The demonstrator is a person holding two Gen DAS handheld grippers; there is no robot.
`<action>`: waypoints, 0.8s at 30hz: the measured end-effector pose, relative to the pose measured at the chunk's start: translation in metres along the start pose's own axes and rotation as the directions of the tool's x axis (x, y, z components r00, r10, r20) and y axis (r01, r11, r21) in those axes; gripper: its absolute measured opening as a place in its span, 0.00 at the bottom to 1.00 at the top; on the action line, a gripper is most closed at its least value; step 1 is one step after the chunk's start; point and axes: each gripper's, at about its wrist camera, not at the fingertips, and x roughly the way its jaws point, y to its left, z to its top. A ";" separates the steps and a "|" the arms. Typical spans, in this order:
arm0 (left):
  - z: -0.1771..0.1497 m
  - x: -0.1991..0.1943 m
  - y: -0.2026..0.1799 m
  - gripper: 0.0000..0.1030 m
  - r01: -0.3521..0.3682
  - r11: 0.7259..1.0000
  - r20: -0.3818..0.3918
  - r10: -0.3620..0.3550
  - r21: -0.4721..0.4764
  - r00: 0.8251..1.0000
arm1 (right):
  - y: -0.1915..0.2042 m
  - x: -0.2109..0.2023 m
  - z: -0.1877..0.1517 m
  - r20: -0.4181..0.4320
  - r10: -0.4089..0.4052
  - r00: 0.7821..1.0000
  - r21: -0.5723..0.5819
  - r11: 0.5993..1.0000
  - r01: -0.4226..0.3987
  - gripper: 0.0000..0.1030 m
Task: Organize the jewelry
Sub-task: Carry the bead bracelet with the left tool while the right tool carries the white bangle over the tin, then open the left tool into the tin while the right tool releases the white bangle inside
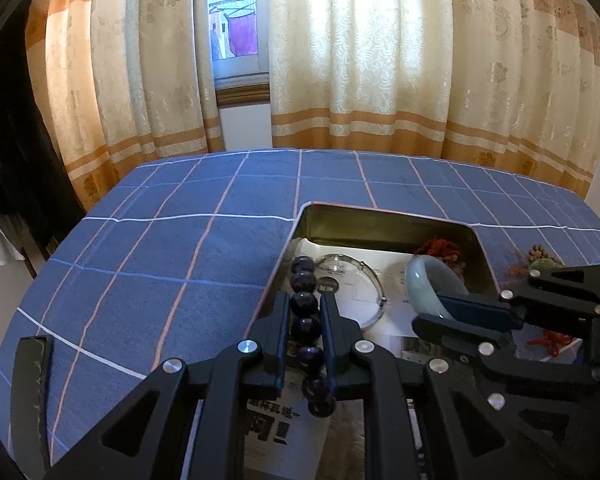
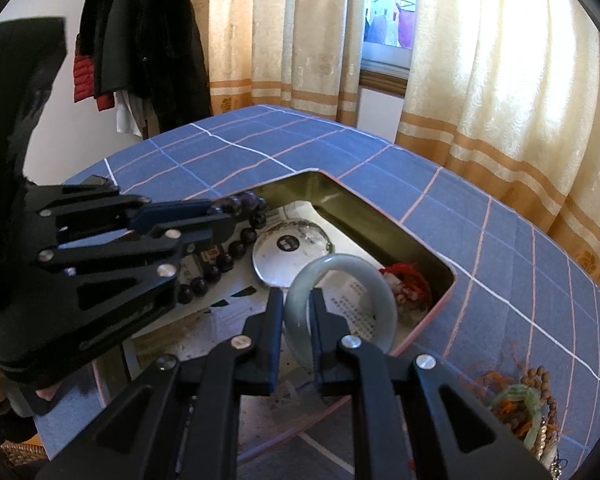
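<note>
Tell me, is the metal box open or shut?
Open. The metal box has no lid on; inside show a round disc and red cord.

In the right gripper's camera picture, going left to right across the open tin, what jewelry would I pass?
Dark bead bracelet held by the left gripper → round clear disc → pale jade bangle → red cord piece.
</note>
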 end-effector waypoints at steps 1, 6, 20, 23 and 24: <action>0.000 -0.002 -0.001 0.35 -0.004 1.000 0.005 0.004 -0.001 1.000 | -0.001 0.000 0.000 0.002 0.000 1.000 0.005 1.000 0.000 0.16; 0.001 -0.018 -0.001 0.81 -0.031 0.999 0.055 0.031 -0.017 0.998 | -0.003 -0.003 0.000 0.022 -0.005 1.000 0.014 1.000 0.005 0.34; 0.000 -0.055 -0.028 0.81 -0.010 0.999 0.146 0.014 -0.030 0.989 | -0.025 -0.068 -0.022 0.170 -0.066 0.983 0.090 0.995 0.051 0.77; -0.001 -0.056 -0.050 0.81 0.014 1.000 0.157 -0.016 0.011 0.987 | -0.040 -0.088 -0.038 0.193 -0.108 0.975 0.123 0.989 0.085 0.81; -0.001 -0.055 -0.056 0.81 0.021 1.000 0.158 -0.024 0.021 0.987 | -0.048 -0.097 -0.045 0.199 -0.126 0.972 0.143 0.985 0.098 0.83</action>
